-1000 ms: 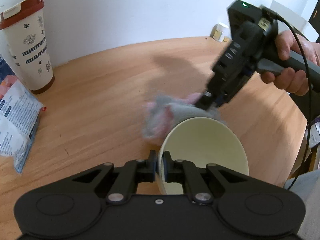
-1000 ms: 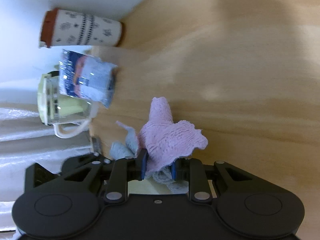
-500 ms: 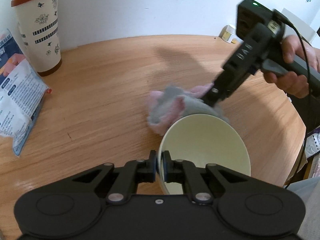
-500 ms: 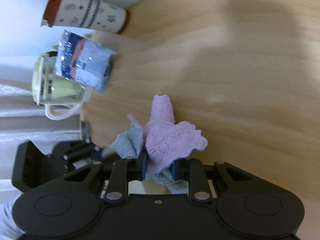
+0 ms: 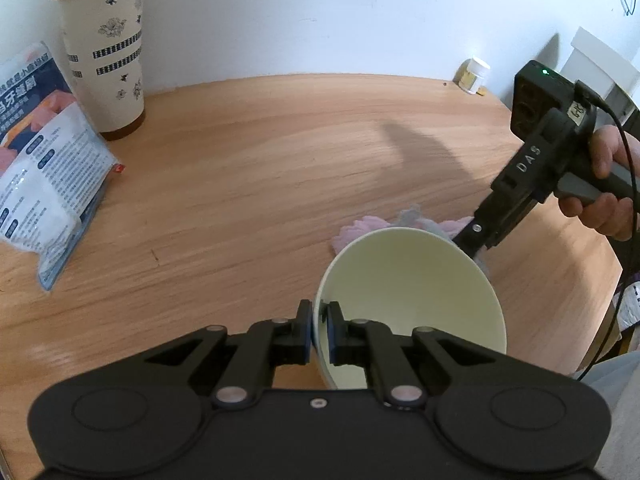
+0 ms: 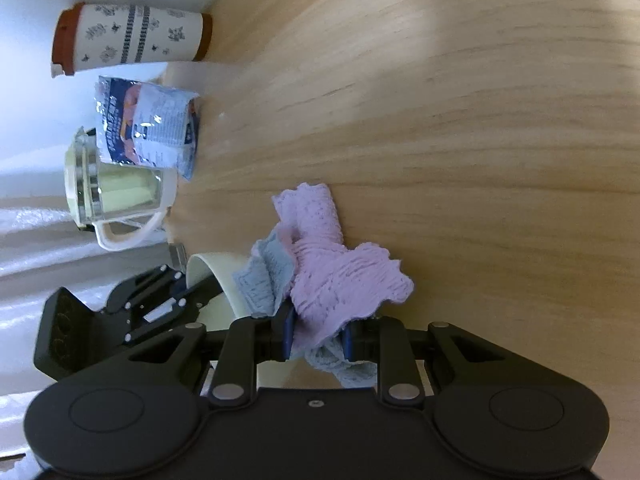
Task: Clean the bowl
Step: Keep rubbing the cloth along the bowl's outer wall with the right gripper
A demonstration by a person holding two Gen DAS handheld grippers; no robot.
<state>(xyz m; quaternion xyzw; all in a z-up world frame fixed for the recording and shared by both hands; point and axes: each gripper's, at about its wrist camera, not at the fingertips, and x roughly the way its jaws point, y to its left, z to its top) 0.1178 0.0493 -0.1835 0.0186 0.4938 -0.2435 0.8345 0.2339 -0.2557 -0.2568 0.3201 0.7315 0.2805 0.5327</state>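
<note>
Where white wall (image 5: pixel 320 8) meets wooden table (image 5: pixel 260 152), perhaps curving.

1 bowl (image 5: pixel 408 280), 1 cloth (image 6: pixel 340 280), 1 tumbler (image 5: pixel 106 48), 1 packet (image 5: pixel 44 160), 2 grippers (image 5: pixel 319 334).

The bowl (image 5: pixel 408 280) is pale cream-yellow. The cloth (image 6: pixel 340 276) is lilac pink with pale blue (a knitted texture). The tumbler (image 5: pixel 105 52) is cream with dark flower prints, checked bands and a rust-brown lid. The table (image 5: pixel 260 168) is light wood grain.
</note>
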